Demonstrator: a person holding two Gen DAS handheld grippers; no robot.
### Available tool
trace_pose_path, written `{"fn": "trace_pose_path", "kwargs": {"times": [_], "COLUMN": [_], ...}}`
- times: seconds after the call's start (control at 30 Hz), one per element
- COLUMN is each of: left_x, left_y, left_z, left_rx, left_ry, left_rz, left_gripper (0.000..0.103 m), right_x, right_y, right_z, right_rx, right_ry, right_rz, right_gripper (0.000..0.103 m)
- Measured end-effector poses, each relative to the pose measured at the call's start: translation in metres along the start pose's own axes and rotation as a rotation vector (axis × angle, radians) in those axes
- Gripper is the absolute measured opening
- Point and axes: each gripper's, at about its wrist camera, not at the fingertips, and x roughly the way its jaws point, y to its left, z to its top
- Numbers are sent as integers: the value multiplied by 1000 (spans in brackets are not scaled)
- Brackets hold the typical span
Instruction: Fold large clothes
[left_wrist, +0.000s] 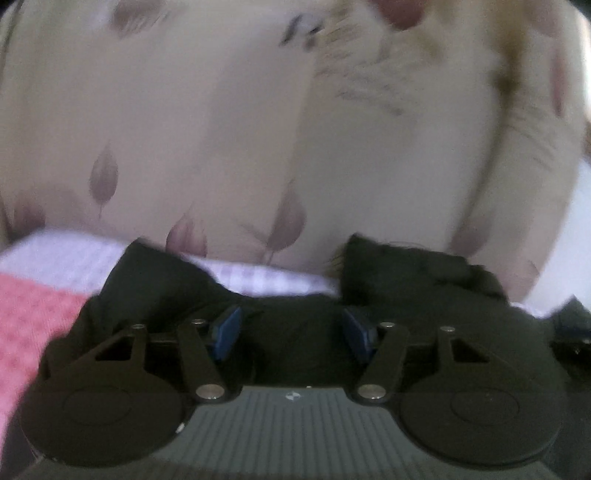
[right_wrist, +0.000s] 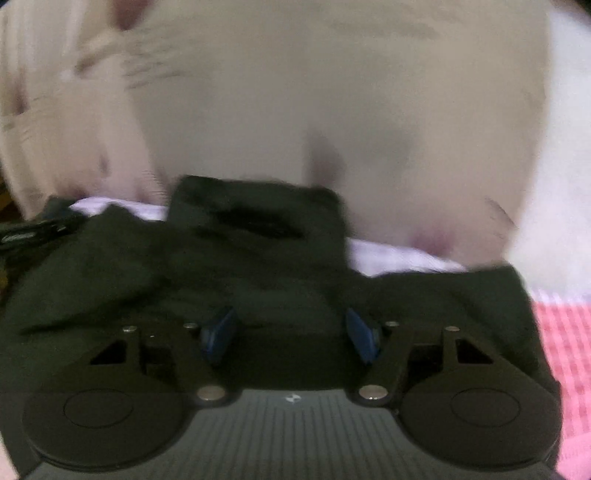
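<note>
A black garment (left_wrist: 406, 273) lies bunched on the bed, right under and ahead of both grippers; it also shows in the right wrist view (right_wrist: 255, 236). My left gripper (left_wrist: 291, 332) is open, its blue pads (left_wrist: 227, 332) wide apart over the black cloth, nothing clamped between them. My right gripper (right_wrist: 291, 332) is also open, its blue pads (right_wrist: 364, 338) spread above the same garment. Both views are blurred by motion. The far parts of the garment are hidden under the grippers.
A cream pillow with purple leaf print (left_wrist: 184, 129) stands close behind the garment; it also fills the right wrist view (right_wrist: 332, 92). A white sheet (left_wrist: 258, 277) and a pink checked blanket (left_wrist: 29, 317) lie under the garment. The pink blanket shows at the right (right_wrist: 565, 332).
</note>
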Motion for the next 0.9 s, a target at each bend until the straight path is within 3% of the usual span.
{"fn": "trace_pose_path", "kwargs": {"times": [0.17, 0.37, 0.7, 0.83, 0.9], "left_x": [15, 21, 29, 31, 32], "left_y": [13, 24, 48, 61, 69], "left_z": [-9, -13, -15, -16, -18], "left_rx": [-64, -121, -252, -332, -382], "left_ry": [-9, 25, 75, 90, 99], "left_rz": [-32, -54, -64, -45, -48], "left_gripper": [63, 62, 44, 23, 20], "right_x": [3, 2, 10, 11, 9], "right_y": [-50, -75, -89, -92, -94], "right_z": [-24, -45, -47, -47, -49], "right_rx": [165, 283, 331, 343, 354], "right_ry": [-25, -46, -18, -19, -22], "right_rz": [-3, 7, 14, 21, 27], "right_gripper": [59, 53, 52, 52, 52]}}
